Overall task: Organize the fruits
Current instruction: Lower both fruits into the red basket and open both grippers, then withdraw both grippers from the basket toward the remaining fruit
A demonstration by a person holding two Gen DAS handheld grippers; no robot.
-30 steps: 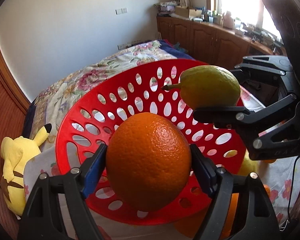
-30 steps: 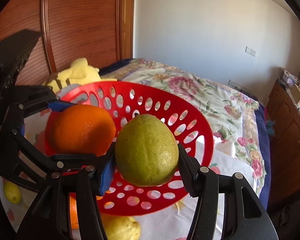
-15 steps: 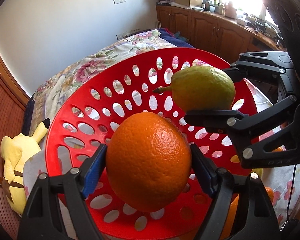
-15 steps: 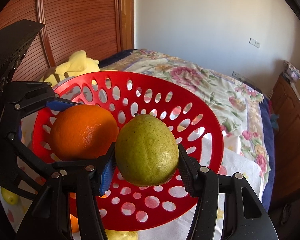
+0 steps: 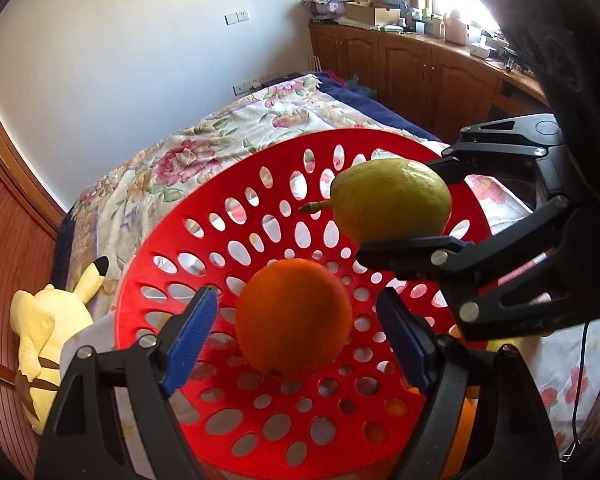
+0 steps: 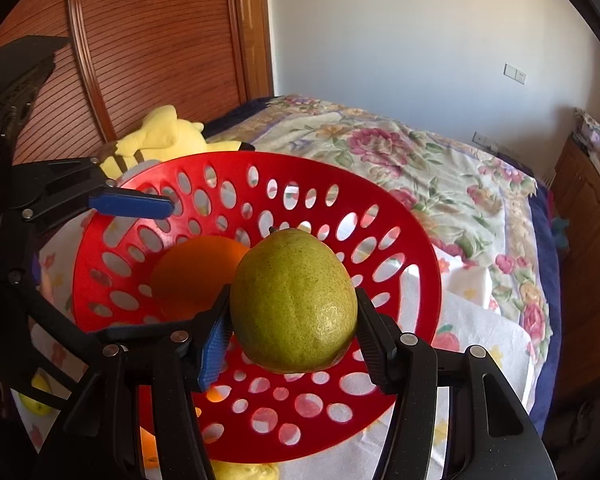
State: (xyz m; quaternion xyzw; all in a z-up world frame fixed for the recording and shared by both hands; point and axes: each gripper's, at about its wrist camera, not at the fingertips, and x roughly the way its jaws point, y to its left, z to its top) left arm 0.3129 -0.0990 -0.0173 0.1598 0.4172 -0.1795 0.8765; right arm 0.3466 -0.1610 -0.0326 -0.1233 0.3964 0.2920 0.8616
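The pear (image 6: 294,300) sits clamped between the pads of the right gripper (image 6: 294,322), hanging over the red basket (image 6: 400,240) and not yet touching it, so the drop lies straight down from the jaws into the basket's hollow. Its long axis runs away from the gripper and roughly level, stem end leading: in the left wrist view the stem points toward the basket's far left wall, with the fat end back between the fingers. The orange (image 5: 294,318) already rests on the basket floor, below and to the left of the pear, between the spread pads of the left gripper (image 5: 296,336), which stand clear of it on both sides. The right hand is the one that matters next; my guess is that the pear will land just beside the orange, probably rolling against it. More fruit lies on the bed outside the basket.
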